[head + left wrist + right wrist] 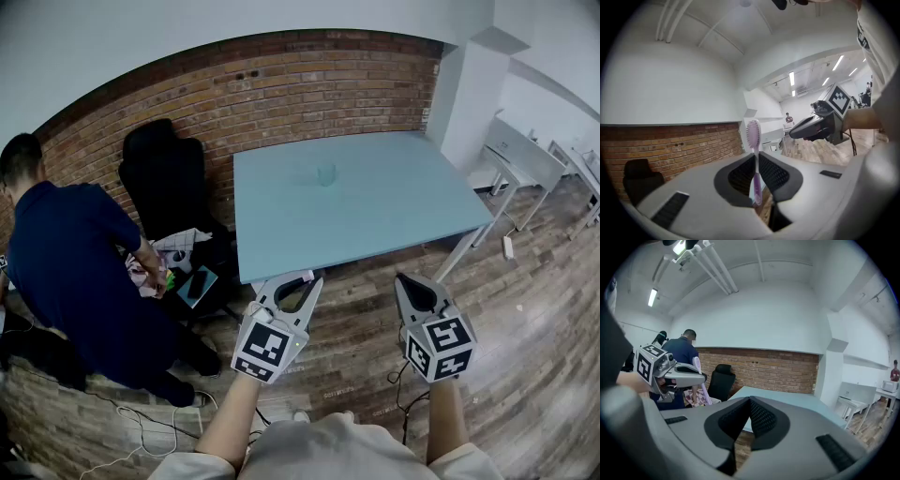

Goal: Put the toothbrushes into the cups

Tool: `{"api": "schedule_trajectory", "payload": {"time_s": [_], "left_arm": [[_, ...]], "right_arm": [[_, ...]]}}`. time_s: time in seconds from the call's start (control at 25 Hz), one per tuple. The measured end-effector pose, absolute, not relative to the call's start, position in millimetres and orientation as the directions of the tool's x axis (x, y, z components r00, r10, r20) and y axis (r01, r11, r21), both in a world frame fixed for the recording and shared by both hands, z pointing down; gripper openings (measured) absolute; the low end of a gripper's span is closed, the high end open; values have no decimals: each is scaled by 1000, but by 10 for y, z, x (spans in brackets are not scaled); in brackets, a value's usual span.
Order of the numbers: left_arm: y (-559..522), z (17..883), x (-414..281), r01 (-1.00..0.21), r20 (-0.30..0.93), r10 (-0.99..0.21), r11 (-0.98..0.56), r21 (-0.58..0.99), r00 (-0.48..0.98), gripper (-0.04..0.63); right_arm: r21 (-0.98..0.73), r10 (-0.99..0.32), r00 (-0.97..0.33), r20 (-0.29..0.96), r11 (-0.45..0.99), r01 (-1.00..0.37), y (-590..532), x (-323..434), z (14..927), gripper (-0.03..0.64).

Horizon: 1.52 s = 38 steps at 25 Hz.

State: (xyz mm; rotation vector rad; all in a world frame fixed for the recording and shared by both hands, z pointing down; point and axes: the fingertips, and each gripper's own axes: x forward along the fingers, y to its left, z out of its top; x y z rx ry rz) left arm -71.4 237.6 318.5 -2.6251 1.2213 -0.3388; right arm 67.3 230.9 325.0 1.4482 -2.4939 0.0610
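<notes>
My left gripper (302, 279) is shut on a purple toothbrush (754, 161), which stands upright between its pads with the bristle head on top. The right gripper view shows the same toothbrush (699, 380) sticking up out of that gripper (696, 377). My right gripper (406, 280) is shut with nothing in it; its pads meet (750, 401). Both grippers hover side by side in front of the near edge of a light blue table (375, 211). A small clear cup (325, 174) stands on the table's far half. I see no other toothbrush.
A person in a dark blue shirt (70, 262) bends over things on the floor at the left. A black office chair (169, 178) stands against the brick wall (281, 80). White desks (520, 155) are at the right. Cables lie on the wooden floor (525, 309).
</notes>
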Motion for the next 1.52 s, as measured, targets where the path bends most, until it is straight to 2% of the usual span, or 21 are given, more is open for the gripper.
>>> {"api": "schedule_trajectory", "payload": {"time_s": [0.44, 0.92, 1.52], "left_arm": [[2428, 3161, -542, -735, 116, -790, -605, -306, 602, 49], [2542, 3222, -377, -791, 116, -841, -537, -293, 528, 49], [2264, 3324, -51, -783, 120, -830, -554, -282, 545, 49]], "right_arm": [[66, -843, -496, 211, 518, -853, 2357, 870, 3217, -5], [47, -806, -543, 237, 568, -822, 2423, 1160, 3354, -4], [29, -819, -527, 228, 546, -837, 2163, 1472, 3424, -4]]}}
